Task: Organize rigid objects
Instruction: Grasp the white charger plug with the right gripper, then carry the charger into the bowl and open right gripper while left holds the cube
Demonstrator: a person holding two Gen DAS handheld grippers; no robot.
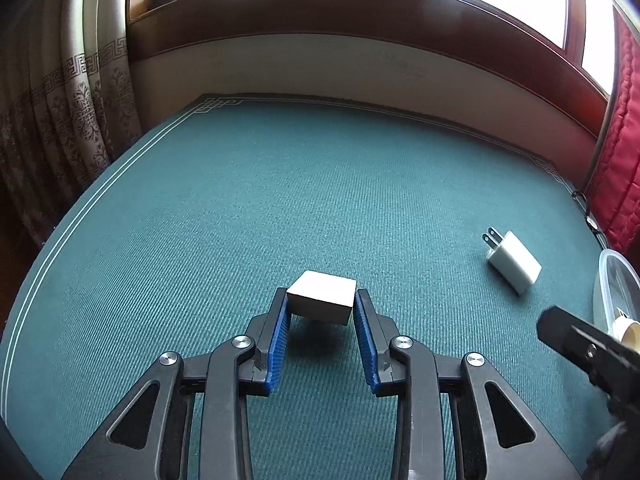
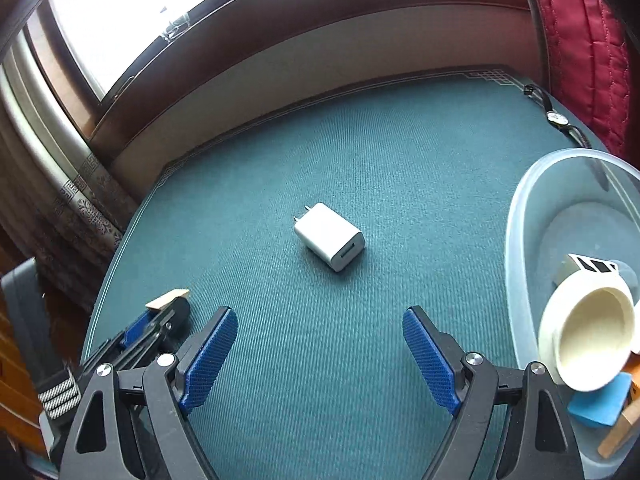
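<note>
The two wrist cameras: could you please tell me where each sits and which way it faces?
Left wrist: rides the left gripper, looking forward and down at the small white block lifted between its blue pads.
Right wrist: rides the open right gripper, facing the white USB wall charger and clear plastic bin.
Shared: green woven tablecloth, charger, bin, window wall.

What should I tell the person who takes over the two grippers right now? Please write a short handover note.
Left gripper: shut on the wooden block, lifted above the green mat.
Right gripper: jaws open, empty, facing the white charger.
Clear bin: on the right, already holds a tape roll, a blue block and a wooden piece.
Left to do: probably bin the wooden block, then the white charger. A wristwatch lies behind the clear bin.
</note>
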